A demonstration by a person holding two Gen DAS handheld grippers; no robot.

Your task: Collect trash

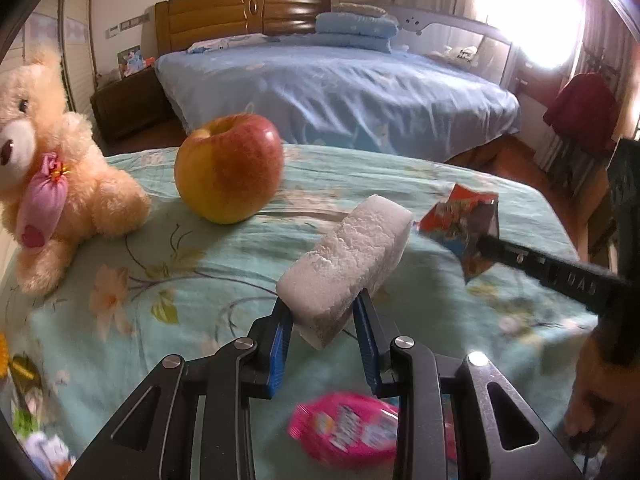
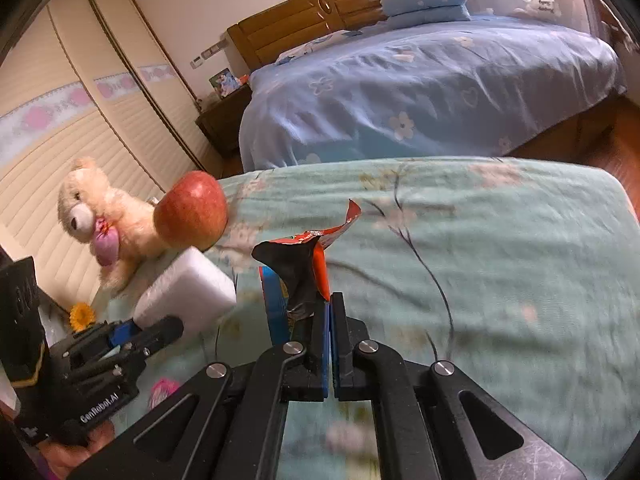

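Left gripper clamped on rough white foam block, right gripper fully closed on torn red-and-blue snack wrapper, both above pale-green floral bedcover.

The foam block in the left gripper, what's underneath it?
Under the foam block lies the green floral bedspread, with a pink wrapper nearer the camera. The cloth directly beneath the block is hidden.

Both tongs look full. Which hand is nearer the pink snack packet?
Left, probably. The pink snack packet lies just beneath the left tongs, though they grip the white foam block; it is farther from the right tongs.
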